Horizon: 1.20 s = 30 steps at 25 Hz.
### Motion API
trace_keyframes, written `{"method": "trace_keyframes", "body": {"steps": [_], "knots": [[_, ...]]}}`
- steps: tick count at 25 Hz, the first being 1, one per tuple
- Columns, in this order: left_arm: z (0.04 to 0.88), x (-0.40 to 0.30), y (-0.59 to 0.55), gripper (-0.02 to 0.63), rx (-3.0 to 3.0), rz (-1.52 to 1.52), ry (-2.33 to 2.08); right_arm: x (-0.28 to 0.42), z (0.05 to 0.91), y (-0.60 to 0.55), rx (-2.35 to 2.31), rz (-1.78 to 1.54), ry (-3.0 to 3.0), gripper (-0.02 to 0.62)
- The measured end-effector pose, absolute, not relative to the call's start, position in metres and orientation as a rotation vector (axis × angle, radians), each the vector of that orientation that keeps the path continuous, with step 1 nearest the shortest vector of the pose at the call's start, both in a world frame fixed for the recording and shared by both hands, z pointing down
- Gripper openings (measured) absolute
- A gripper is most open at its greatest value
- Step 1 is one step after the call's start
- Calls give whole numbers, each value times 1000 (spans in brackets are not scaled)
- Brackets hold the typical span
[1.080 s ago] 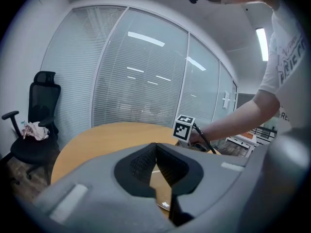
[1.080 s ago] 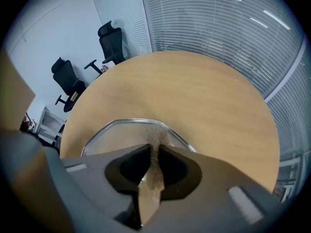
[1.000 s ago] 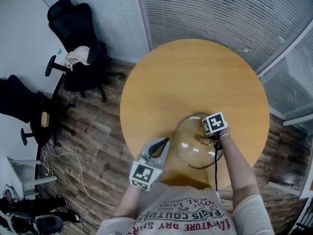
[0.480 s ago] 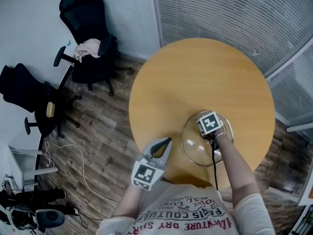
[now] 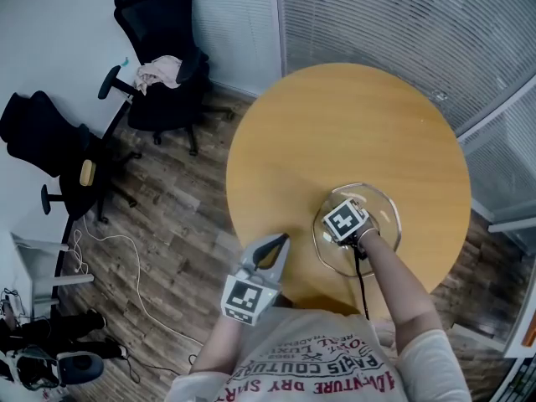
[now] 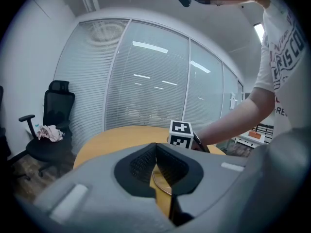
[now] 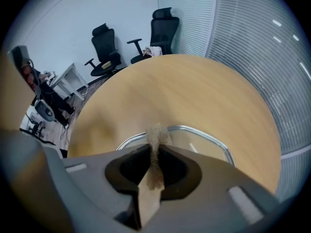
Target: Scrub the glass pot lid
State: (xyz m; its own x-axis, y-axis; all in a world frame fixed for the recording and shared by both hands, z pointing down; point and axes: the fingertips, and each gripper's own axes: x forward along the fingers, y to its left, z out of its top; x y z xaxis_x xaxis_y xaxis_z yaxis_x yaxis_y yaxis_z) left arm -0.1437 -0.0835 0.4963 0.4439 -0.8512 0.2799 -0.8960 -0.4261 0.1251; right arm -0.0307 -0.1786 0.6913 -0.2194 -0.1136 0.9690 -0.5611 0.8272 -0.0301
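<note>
The glass pot lid (image 5: 382, 209) lies flat on the round wooden table (image 5: 335, 115), near its front right. My right gripper (image 5: 342, 219) stands over the lid's left half, its marker cube hiding the jaws in the head view. In the right gripper view that gripper (image 7: 156, 147) is shut on a tan scrub pad (image 7: 156, 136), which pokes out over the lid's metal rim (image 7: 204, 133). My left gripper (image 5: 280, 243) hovers at the table's near-left edge, apart from the lid. Its jaws (image 6: 156, 148) are shut with nothing between them; the lid rim (image 6: 159, 184) shows just beyond.
Two black office chairs (image 5: 163, 23) stand on the wood floor at the left, one with a cloth (image 5: 159, 71) on its seat. A glass wall with blinds (image 5: 402, 23) runs behind the table. Cables (image 5: 126, 249) lie on the floor at the left.
My right gripper has slid with the scrub pad from the lid's far right part toward its left middle. The left gripper has stayed by the table edge.
</note>
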Motion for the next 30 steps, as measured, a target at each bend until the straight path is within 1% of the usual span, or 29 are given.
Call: {"method": "trace_keyframes", "body": {"steps": [2,5,10,13,19,30], "knots": [[494,-147,-78,8,2432,238,-1536,-41,691,-172,458,378,-1805,58],[491,-151,-69,8,2415,222,-1572,-38,695,-150,388,372,-1767,58],[494,-157,-45,8,2377,201,-1619,-58,691,-112,204,319,-1864,58],[497,-162,-35,8,2347,205,-1641,-60,689,-98,130,204,-1881,58],[506,-154,-14,8,2292,227,-1681,-45,691,-64,-8,69,-1874,60],[518,-120,12,8,2227,228,-1710,-6,693,-21,-127,20,-1887,60]]}}
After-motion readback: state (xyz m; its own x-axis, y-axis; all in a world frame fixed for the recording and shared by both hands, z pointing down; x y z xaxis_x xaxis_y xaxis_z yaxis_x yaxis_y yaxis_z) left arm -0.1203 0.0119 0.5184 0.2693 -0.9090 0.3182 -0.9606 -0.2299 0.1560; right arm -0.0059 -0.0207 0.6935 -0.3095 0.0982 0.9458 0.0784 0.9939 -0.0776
